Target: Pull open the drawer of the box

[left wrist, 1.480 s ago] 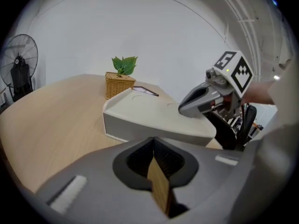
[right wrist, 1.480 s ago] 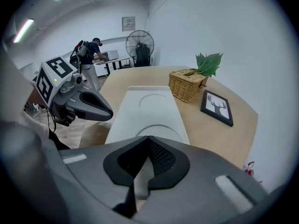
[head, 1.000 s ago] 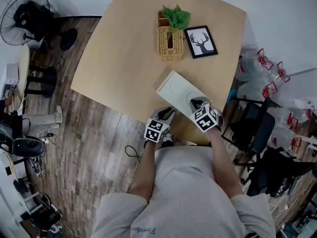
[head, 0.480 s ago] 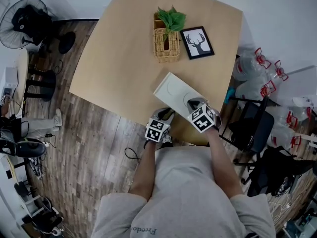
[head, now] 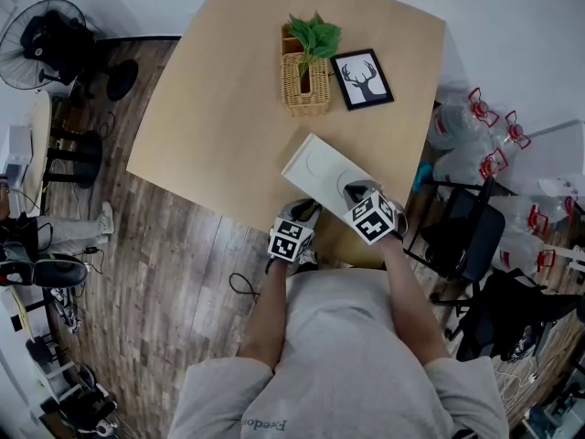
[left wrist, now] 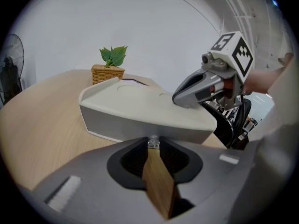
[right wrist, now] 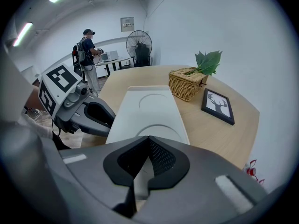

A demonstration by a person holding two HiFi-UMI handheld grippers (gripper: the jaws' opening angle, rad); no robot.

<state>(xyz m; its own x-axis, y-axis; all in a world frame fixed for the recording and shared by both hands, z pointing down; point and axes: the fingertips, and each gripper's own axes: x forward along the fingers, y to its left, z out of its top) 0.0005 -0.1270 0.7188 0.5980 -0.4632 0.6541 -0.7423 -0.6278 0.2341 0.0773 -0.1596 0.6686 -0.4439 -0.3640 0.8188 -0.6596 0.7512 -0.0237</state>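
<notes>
A flat white box (head: 317,168) lies near the front edge of the wooden table (head: 219,108). My left gripper (head: 305,210) is at the box's near end; in the left gripper view its jaws (left wrist: 153,146) are shut on a small silver drawer knob (left wrist: 153,141) on the box's front (left wrist: 140,120). The drawer looks shut. Over the near right part of the lid, my right gripper (head: 355,190) is shut, its tips (right wrist: 148,139) on or just above the lid (right wrist: 147,108). Each gripper shows in the other's view: the right gripper (left wrist: 180,98) and the left gripper (right wrist: 103,117).
A wicker basket with a green plant (head: 305,85) and a framed deer picture (head: 361,79) stand at the back of the table. A dark chair (head: 462,231) and water bottles (head: 484,144) are at the right. A fan (head: 41,39) stands far left. A person (right wrist: 88,48) stands in the background.
The head view has shifted slightly. Both grippers keep their places against the box, and the drawer shows no visible movement.
</notes>
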